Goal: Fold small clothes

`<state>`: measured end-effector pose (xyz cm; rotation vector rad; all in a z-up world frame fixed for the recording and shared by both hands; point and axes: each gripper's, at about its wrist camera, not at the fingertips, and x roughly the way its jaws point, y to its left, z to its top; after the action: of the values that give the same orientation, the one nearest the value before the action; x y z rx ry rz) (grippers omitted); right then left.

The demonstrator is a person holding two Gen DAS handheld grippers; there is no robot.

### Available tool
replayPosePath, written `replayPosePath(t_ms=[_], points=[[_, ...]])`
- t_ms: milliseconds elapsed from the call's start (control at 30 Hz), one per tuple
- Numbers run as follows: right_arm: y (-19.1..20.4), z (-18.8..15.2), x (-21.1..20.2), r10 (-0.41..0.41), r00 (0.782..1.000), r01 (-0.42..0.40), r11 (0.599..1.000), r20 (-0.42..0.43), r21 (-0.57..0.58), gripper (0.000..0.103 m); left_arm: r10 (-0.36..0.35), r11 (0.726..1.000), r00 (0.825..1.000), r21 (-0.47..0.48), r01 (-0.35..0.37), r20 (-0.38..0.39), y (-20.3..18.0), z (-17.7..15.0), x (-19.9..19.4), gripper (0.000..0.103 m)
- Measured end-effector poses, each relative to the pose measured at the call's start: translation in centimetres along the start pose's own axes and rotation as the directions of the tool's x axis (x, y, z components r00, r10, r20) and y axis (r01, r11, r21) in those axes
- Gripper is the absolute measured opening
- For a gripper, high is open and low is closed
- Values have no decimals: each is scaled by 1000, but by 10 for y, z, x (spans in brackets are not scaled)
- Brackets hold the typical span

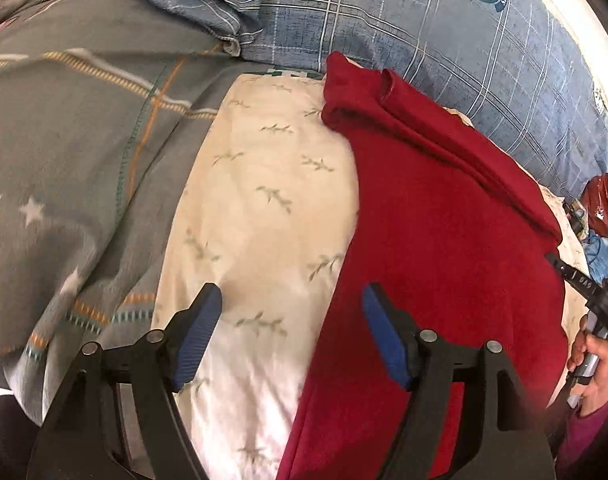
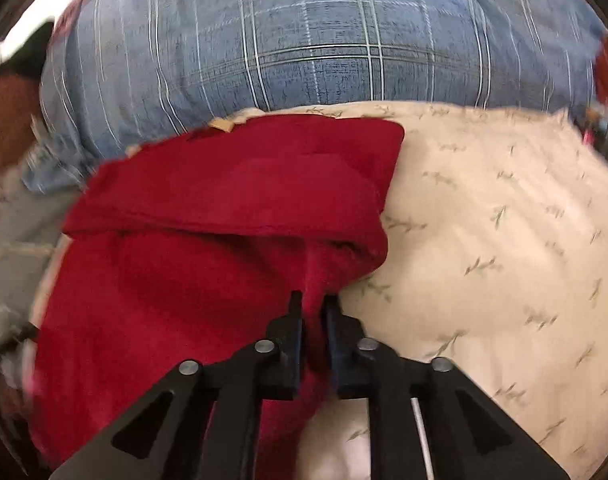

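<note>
A dark red garment (image 1: pixel 444 240) lies on a cream sheet with a leaf print (image 1: pixel 263 200), its far edge folded over in a band (image 2: pixel 231 184). My left gripper (image 1: pixel 291 292) hangs open above the garment's left edge, one blue pad over the sheet and the other over the red cloth, with nothing held. My right gripper (image 2: pixel 312 301) is at the garment's right edge near a fold corner. Its jaws stand narrow with a ridge of red cloth pinched between them. A hand (image 1: pixel 592 360) on that gripper's handle shows at the right edge of the left wrist view.
Blue plaid bedding (image 2: pixel 324 40) rises behind the garment. A grey quilt with stars and stripes (image 1: pixel 83 140) lies to the left. Red and blue clutter (image 1: pixel 602 208) sits at the far right. Bare cream sheet (image 2: pixel 504 240) extends to the right of the garment.
</note>
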<state>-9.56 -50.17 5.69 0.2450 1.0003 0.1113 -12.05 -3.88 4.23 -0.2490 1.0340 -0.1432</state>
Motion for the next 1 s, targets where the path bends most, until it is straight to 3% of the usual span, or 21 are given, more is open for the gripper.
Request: replayPosePath(t_ms=[67,133,233,300,333,500,633,700,733,767,800,833,933,1000], points=[[-9,-5,-8,105,994,-103,992,-23,66,40,-1,1000,1000,0,1,-5,2,-7,-4,72],[-13,-12,-15,162,986,-158,983,-31,97,52,-3,1000,1000,1,3,-8,3,-14,-6,72],[-11,-29,-19,197,979,-193,978,-47,84,54,1,1000,1000,1,-1,6,3,-21,-6,76],[-3,-35,-22,157,987,-156,987,-32,25,35,14,1000,1000,6,-14,17,1,-24,-5,79],[4,-37,-23,125,991,-127,992,-40,-26,8,21,1000,1000,9,-21,18,-1,-25,-5,79],[9,-35,-42,29,1000,-29,996,3,-89,6,-8,1000,1000,20,8,1,-1,-29,-14,79],[3,-39,-48,30,1000,-30,997,-10,-76,7,-8,1000,1000,24,8,-15,2,-38,-19,79],[-3,-40,-49,75,997,-76,997,-18,-27,15,-10,1000,1000,25,11,-24,1,-43,-19,79],[-8,-41,-51,127,991,-126,992,-30,23,28,-10,999,1000,31,11,-26,1,-46,-20,79],[-16,-45,-49,216,974,-210,973,-65,90,55,-10,999,1000,36,11,-26,0,-47,-21,79],[-19,-49,-48,261,961,-249,960,-87,125,66,-10,999,1000,45,11,-26,-1,-49,-22,79],[-22,-55,-48,300,948,-282,946,-103,158,71,-10,999,1000,51,11,-27,0,-51,-22,79],[-19,-76,-48,384,916,-362,916,-119,171,70,-15,998,1000,53,16,-24,-1,-54,-22,82],[-9,-85,-48,398,906,-380,915,-143,134,67,-10,999,1000,51,11,-18,-2,-54,-22,83]])
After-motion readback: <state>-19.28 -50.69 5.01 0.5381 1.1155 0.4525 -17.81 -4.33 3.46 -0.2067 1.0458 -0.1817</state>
